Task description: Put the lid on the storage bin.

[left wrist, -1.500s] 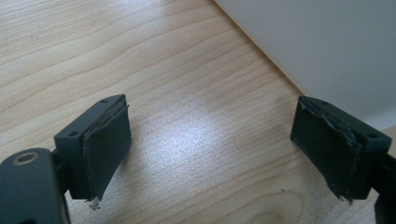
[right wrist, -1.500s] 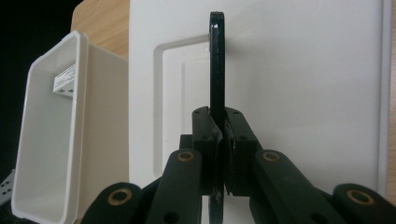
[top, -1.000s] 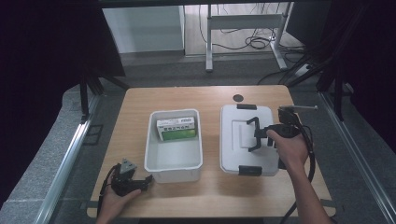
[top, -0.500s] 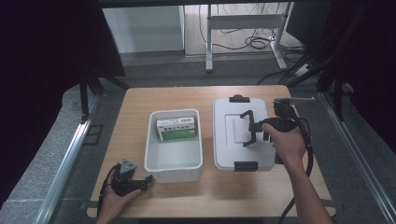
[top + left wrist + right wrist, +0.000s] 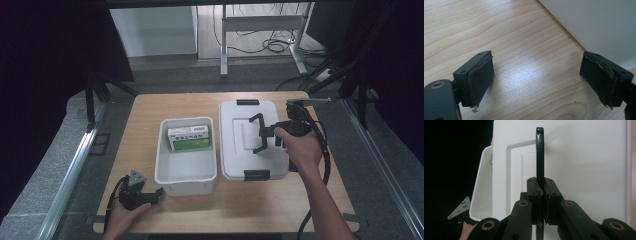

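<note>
Right gripper: jaws pressed together on the thin black handle of the white lid, pinching it edge-on. In the high view the gripper points left across the lid, which sits at the table's right half, just beside the bin. Right hand wraps the gripper body from behind, wrist bent slightly, forearm running in from the lower right edge; cable loops behind the wrist.

Left gripper: jaws spread wide, nothing between the pads, bare wood of the table beneath; white bin wall just beyond the far jaw. In the high view it lies low at the table's near-left corner, pointing right toward the bin, hand resting behind it.

Bin: white, open-topped, centre of table, left of the lid.

Box: green and white, lying inside the bin at its far end.
</note>
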The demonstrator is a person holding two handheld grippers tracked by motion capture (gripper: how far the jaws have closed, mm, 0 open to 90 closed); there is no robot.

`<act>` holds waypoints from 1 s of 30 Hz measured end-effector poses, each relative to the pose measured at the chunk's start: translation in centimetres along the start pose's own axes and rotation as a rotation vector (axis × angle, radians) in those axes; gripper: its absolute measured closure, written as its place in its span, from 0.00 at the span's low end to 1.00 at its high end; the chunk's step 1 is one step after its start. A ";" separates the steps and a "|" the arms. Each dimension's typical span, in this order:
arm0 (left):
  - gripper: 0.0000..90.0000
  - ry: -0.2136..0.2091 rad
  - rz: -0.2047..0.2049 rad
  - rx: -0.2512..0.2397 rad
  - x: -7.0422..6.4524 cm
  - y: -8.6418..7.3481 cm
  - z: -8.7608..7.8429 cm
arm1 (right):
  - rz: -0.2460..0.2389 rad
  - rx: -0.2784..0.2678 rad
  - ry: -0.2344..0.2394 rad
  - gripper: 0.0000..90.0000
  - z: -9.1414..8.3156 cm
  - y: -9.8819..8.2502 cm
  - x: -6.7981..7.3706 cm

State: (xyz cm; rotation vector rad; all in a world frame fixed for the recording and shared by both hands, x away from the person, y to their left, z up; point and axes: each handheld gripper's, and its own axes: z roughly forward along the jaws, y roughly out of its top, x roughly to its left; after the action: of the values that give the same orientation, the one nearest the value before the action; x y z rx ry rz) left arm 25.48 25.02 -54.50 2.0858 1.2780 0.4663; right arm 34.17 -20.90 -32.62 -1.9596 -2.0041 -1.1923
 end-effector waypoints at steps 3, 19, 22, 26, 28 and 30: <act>0.13 0.000 0.000 0.000 0.0 0.0 0.0 | -0.008 -0.001 0.007 0.94 0.0 0.1 0.7; 0.13 0.000 0.000 -0.001 0.0 0.0 0.0 | -0.022 0.015 0.055 0.94 0.6 0.3 3.0; 0.13 0.000 0.000 -0.001 0.0 0.0 0.0 | -0.027 0.020 0.058 0.94 0.9 0.3 3.5; 0.13 -0.002 0.000 -0.001 0.0 0.0 0.0 | -0.038 0.027 0.062 0.94 1.3 0.3 4.0; 0.13 -0.002 0.000 -0.001 0.0 0.0 0.0 | -0.037 0.030 0.065 0.94 1.5 0.3 4.3; 0.13 -0.002 0.000 -0.001 0.0 0.0 0.0 | -0.040 0.035 0.065 0.94 1.7 0.3 4.5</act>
State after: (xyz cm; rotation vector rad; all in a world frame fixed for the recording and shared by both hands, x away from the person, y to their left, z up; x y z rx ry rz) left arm 25.50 25.02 -54.51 2.0847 1.2765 0.4653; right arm 34.46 -16.28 -31.10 -1.8490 -2.0272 -1.2052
